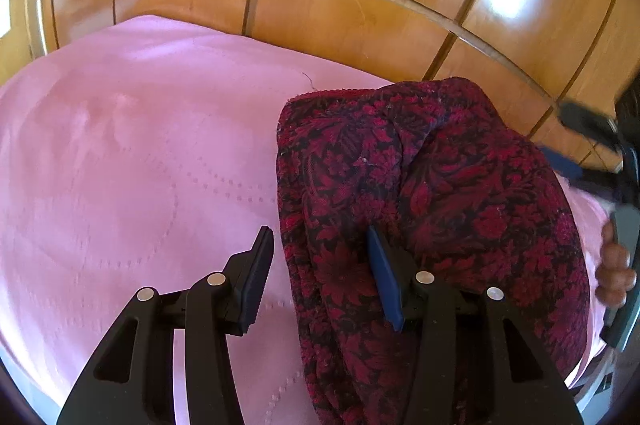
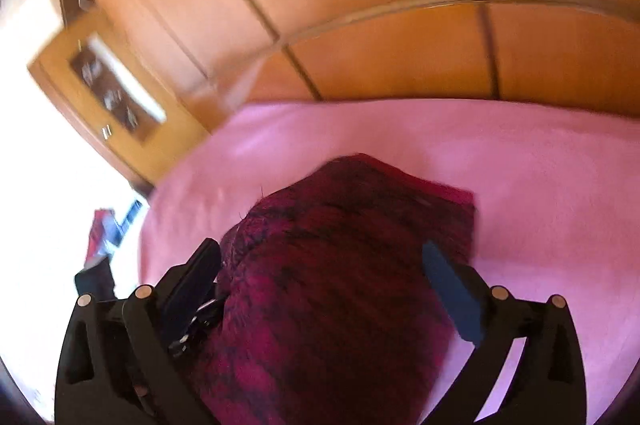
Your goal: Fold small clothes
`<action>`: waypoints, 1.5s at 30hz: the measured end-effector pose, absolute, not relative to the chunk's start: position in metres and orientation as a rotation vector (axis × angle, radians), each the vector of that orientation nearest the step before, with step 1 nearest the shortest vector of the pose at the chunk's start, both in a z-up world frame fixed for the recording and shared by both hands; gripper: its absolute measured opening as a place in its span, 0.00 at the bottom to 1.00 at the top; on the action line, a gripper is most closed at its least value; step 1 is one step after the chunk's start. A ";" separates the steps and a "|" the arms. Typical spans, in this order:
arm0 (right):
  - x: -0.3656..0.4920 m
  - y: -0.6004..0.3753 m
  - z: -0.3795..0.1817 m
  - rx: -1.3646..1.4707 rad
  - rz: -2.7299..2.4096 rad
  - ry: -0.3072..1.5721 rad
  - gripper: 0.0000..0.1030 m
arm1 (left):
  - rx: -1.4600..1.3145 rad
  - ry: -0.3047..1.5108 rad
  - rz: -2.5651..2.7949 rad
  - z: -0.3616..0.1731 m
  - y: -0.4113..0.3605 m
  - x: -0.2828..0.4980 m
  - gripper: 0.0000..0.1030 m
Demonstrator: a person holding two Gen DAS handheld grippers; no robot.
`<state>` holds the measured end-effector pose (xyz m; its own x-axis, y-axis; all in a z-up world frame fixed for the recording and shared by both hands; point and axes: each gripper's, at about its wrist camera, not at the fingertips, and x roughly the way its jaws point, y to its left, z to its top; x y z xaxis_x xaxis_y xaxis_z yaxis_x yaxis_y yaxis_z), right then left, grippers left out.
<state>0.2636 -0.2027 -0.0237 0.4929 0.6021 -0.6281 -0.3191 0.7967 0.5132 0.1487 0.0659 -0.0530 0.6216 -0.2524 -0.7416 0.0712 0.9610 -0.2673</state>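
Note:
A dark red and black floral knit garment (image 1: pixel 432 193) lies bunched on the pink bedspread (image 1: pixel 140 145). My left gripper (image 1: pixel 322 265) is open. Its left finger rests over bare sheet just beside the garment's left edge, and its blue-padded right finger (image 1: pixel 384 277) lies on the fabric. In the right wrist view the same garment (image 2: pixel 340 285) is blurred and heaped between the wide-apart fingers of my right gripper (image 2: pixel 320 265), which is open. That gripper shows blurred at the right edge of the left wrist view (image 1: pixel 600 141), with a hand (image 1: pixel 616 273) on it.
A wooden headboard (image 1: pixel 320 13) and wood panels rise behind the bed. A wooden bedside cabinet (image 2: pixel 100 97) stands at the left. Some dark and red items (image 2: pixel 104 229) lie in bright light beside the bed. Pink bedspread (image 2: pixel 540 185) stretches right of the garment.

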 end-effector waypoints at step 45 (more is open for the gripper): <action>0.120 -0.486 -0.042 0.710 0.360 0.625 0.72 | -0.218 0.961 -0.949 -0.028 -0.247 0.221 0.45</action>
